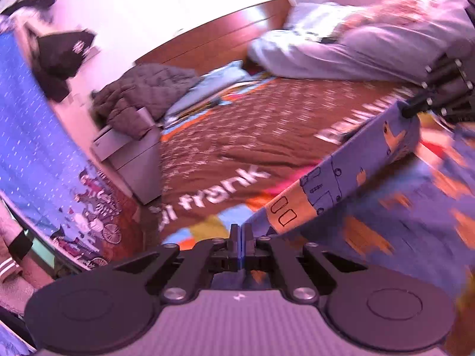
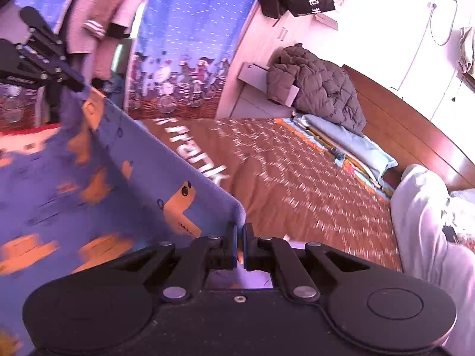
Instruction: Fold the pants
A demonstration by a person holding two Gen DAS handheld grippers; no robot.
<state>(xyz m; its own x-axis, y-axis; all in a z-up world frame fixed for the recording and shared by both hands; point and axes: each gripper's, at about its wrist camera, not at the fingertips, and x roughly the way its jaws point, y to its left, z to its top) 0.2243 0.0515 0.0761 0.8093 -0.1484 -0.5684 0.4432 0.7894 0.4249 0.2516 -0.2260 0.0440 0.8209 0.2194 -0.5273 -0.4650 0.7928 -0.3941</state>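
Both your left gripper (image 1: 241,238) and right gripper (image 2: 240,237) are clamped on the blue printed pants (image 2: 98,184), whose taut edge runs between them toward the right gripper at upper right of the left view, above the brown bedspread (image 1: 237,124).

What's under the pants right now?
The pants hang lifted between the left gripper and right gripper, over the brown bedspread. What lies directly beneath the cloth is covered.

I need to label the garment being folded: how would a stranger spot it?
Start at the bed's brown "frank" bedspread. Above it, the left gripper and right gripper hold the pants stretched between them. Only they are blue with orange cartoon prints.
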